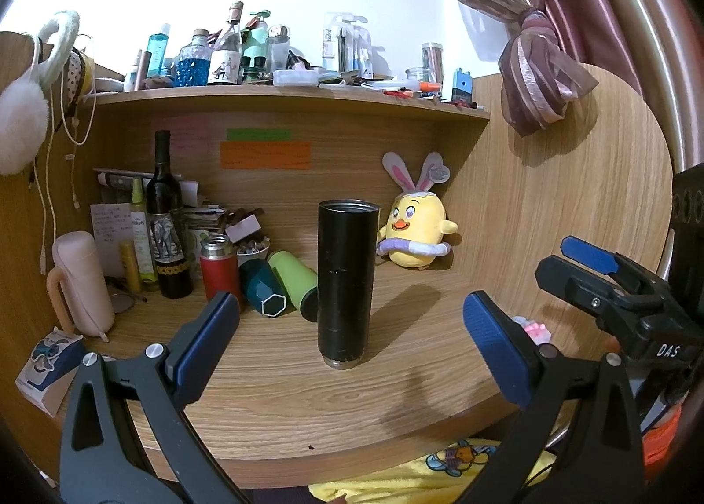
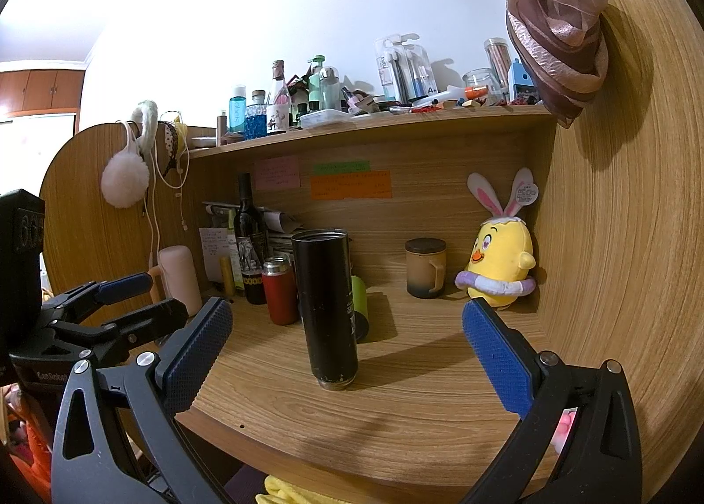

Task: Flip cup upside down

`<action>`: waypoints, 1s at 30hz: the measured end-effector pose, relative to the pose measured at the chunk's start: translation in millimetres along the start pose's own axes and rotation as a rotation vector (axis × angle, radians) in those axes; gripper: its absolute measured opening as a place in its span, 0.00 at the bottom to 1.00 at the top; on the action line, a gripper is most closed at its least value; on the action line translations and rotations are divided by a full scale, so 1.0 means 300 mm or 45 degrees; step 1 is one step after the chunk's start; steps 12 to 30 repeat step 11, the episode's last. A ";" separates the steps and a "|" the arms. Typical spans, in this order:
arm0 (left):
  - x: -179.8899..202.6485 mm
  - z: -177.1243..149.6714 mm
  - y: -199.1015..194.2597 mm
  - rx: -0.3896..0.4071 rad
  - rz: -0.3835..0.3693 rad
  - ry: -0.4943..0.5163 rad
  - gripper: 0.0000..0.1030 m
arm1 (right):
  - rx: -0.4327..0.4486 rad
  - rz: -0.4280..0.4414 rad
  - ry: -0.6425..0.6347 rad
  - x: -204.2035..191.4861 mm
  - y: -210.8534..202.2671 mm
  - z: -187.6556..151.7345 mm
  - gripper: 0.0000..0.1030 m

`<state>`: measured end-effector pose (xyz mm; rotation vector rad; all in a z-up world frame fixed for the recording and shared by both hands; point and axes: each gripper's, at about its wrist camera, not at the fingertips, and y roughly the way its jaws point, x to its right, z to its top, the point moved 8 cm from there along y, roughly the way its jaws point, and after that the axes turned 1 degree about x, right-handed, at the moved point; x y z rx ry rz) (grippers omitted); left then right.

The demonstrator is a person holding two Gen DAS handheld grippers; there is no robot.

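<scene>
My left claw [image 1: 352, 328] hangs just off the front edge of the desk [image 1: 273, 407], its two blue-padded fingers [image 1: 207, 341] spread wide with nothing between them. My right claw [image 2: 347, 341] sits the same way, blue pads [image 2: 497, 359] well apart and empty; from the left wrist view it shows at the right side [image 1: 589, 266], jaws apart there too.

The black cup [image 1: 346, 284] stands upright on the desk, a little in from the front edge and roughly midway along it. Its open mouth faces up and a narrow metal ring shows at its base. Neither claw touches it; in both views it lines up with the gap between my fingers, out ahead of the tips.

Just behind the cup, toward the left, a green tumbler [image 1: 292, 284] and a teal cup [image 1: 264, 288] lie on their sides, and a red flask [image 1: 220, 271] stands beside them. Further left a dark wine bottle [image 1: 165, 222] stands near the back panel, with a pink case [image 1: 81, 284] near the left edge.

Toward the back right corner sits a yellow chick plush [image 1: 416, 231] with rabbit ears. In the right wrist view a brown lidded mug [image 2: 426, 268] stands between it and the cup, close to the back panel. Above, a shelf [image 1: 290, 97] carries bottles and clutter.
</scene>
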<state>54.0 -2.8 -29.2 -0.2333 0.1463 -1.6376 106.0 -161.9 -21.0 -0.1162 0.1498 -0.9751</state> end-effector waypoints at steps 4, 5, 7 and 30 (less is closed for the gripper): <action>0.008 -0.005 0.003 -0.005 -0.010 0.013 1.00 | -0.004 0.001 -0.001 -0.002 0.000 -0.001 1.00; 0.010 -0.007 0.003 -0.005 -0.013 0.018 1.00 | -0.006 0.002 -0.002 -0.003 -0.001 0.000 1.00; 0.013 -0.008 0.005 -0.002 -0.013 0.024 1.00 | -0.011 0.003 -0.002 -0.004 0.001 -0.002 1.00; 0.013 -0.013 0.010 -0.011 -0.027 0.029 1.00 | -0.021 0.006 0.002 -0.004 0.009 -0.004 1.00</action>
